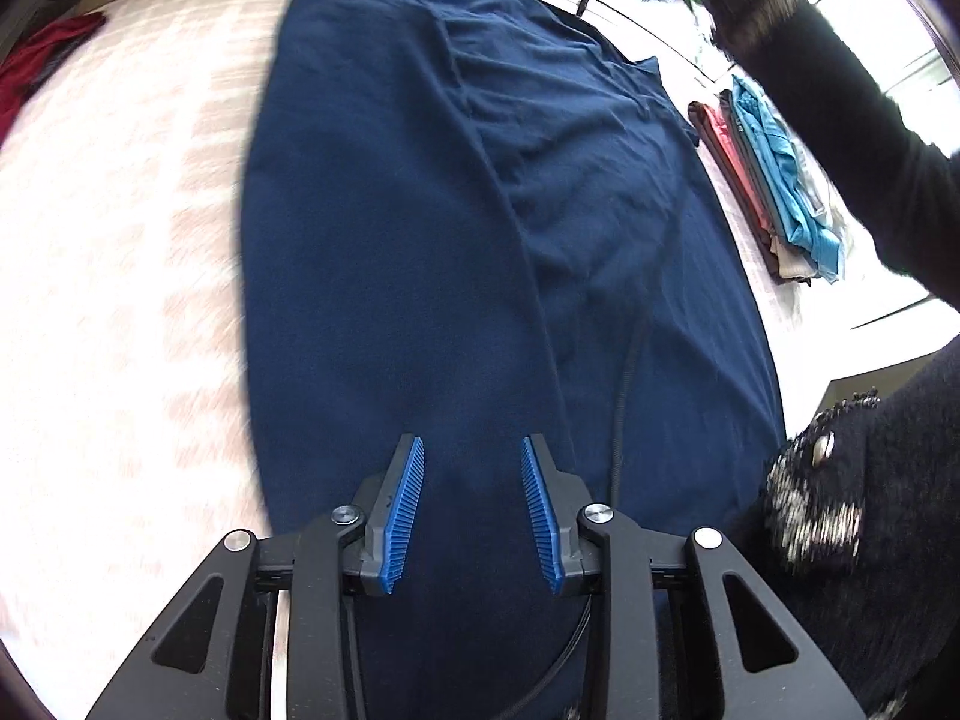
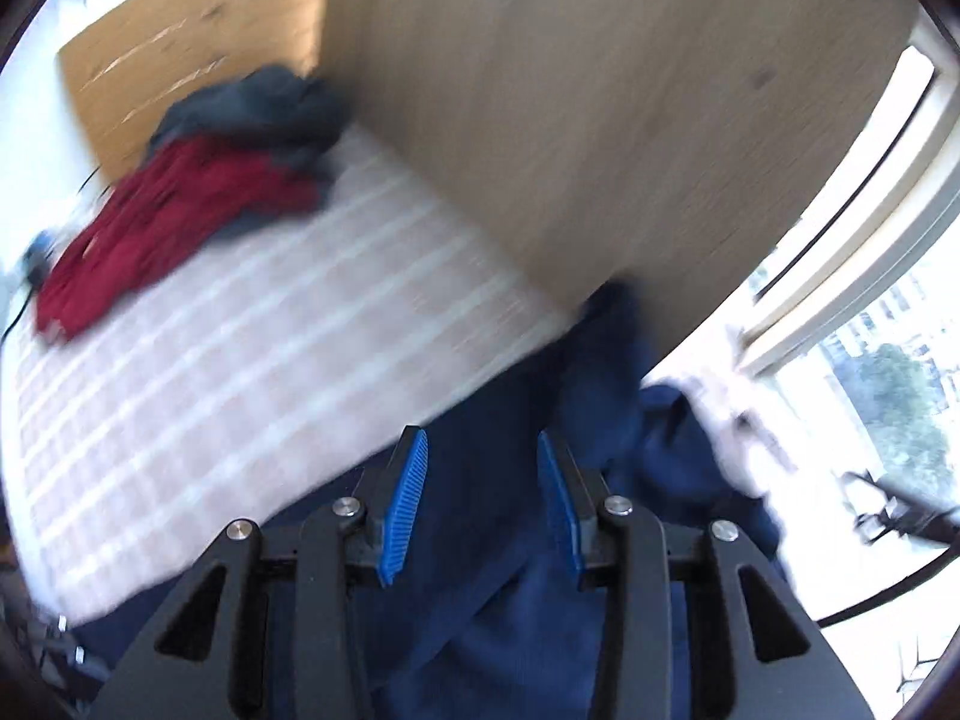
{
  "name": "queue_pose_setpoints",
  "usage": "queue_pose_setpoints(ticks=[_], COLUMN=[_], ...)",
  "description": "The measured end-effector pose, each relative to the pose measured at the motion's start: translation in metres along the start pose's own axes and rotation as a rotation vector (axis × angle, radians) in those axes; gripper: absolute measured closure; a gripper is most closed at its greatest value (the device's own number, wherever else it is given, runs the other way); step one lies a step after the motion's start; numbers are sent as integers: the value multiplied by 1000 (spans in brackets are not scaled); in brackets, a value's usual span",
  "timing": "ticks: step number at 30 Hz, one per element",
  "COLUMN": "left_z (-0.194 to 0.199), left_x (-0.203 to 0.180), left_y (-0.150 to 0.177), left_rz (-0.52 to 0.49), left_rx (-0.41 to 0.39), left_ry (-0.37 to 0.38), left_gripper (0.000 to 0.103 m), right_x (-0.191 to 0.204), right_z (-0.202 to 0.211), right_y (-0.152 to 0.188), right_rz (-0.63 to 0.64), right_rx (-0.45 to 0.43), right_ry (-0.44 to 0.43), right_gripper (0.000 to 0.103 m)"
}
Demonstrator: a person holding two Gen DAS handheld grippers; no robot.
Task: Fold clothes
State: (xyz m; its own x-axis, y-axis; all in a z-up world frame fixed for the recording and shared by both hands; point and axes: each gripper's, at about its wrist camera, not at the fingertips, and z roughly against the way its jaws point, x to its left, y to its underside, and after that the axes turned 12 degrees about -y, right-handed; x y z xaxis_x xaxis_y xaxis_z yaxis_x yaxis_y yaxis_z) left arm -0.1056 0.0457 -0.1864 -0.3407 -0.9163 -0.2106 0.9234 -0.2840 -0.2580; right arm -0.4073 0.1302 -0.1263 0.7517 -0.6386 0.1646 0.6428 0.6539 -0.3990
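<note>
Garment: navy garment [image 1: 384, 252] spread along the bed [image 1: 120, 240]
Left hand-held gripper [image 1: 472, 450]: jaws narrowly parted, holding nothing
Right hand-held gripper [image 2: 483, 444]: same, holding nothing

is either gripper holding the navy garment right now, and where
Neither: the left gripper and right gripper both have open jaws over the navy garment, gripping nothing.

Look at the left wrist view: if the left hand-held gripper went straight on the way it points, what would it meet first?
Most likely the navy garment spread on the striped bedcover. The left hand-held gripper stands open above it with nothing between; depth is unclear.
</note>
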Motion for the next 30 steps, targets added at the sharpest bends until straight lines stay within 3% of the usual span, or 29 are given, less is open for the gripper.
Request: queue_pose_setpoints(ticks=[1, 4, 7, 9, 14, 18, 21, 25, 28, 30], left_z=[5, 21, 48, 60, 70, 57, 41, 20, 28, 41], left_x=[5, 18, 30, 36, 34, 7, -15, -35, -38, -45], left_y=[9, 38, 67, 84, 106, 101, 101, 112, 127, 132], left_rz=[39, 152, 231, 269, 232, 89, -16, -124, -178, -192], left_rx=[1, 2, -4, -12, -50, -92, -94, -52, -52, -53], left_ry=[-13, -54, -104, -118, -102, -29, -18, -53, -115, -132], left_gripper=[72, 72, 72, 72, 72, 72, 72, 72, 71, 73], right_x=[11, 30, 28, 21, 18, 19, 39, 80, 112, 129], right_z=[-11, -44, -49, -24, 95, 192, 226, 223, 206, 204], right_y=[13, 36, 41, 44, 90, 166, 235, 344, 419, 460], right_rz=[8, 32, -32, -127, -268, -379, -465, -633, -759, -847], right_rx=[25, 81, 44, -7, -226, -334, -359, -304, -205, -199], right_ry=[-30, 1, 15, -45, -115, -70, 7, 79, 145, 138], right_gripper=[65, 65, 65, 65, 65, 64, 64, 64, 64, 64])
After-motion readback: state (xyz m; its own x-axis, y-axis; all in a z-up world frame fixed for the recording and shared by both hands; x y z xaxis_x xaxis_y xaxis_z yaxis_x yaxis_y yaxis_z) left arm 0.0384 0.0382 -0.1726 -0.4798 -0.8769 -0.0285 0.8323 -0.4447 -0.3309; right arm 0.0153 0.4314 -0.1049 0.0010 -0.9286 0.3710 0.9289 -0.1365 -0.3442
